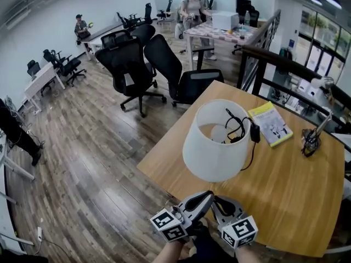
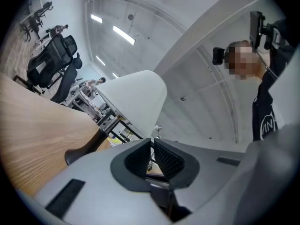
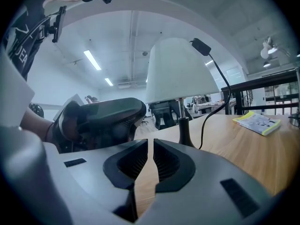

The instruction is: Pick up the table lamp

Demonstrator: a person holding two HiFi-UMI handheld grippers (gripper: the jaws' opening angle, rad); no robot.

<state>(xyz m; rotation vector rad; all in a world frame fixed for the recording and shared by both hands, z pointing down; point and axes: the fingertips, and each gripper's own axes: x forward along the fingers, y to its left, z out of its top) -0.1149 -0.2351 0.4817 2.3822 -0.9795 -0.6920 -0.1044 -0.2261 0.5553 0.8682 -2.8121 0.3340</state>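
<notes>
The table lamp stands on the wooden table (image 1: 285,185), its white shade (image 1: 216,141) seen from above with a black cord and plug (image 1: 241,129) draped over the rim. Both grippers hover side by side at the table's near edge, short of the lamp and apart from it. My left gripper (image 1: 204,197) is shut on nothing; in its own view the shade (image 2: 136,100) and dark base (image 2: 84,149) lie ahead of its jaws (image 2: 152,142). My right gripper (image 1: 220,203) is shut and empty too, and sees shade (image 3: 180,69), stem (image 3: 183,130) and cord (image 3: 211,107) beyond its tips (image 3: 151,142).
A yellow-green booklet (image 1: 270,124) lies behind the lamp to the right, and a small dark object with cables (image 1: 311,141) sits near the table's right edge. Black office chairs (image 1: 137,64) stand past the far corner. A dark railing (image 1: 274,64) runs behind the table.
</notes>
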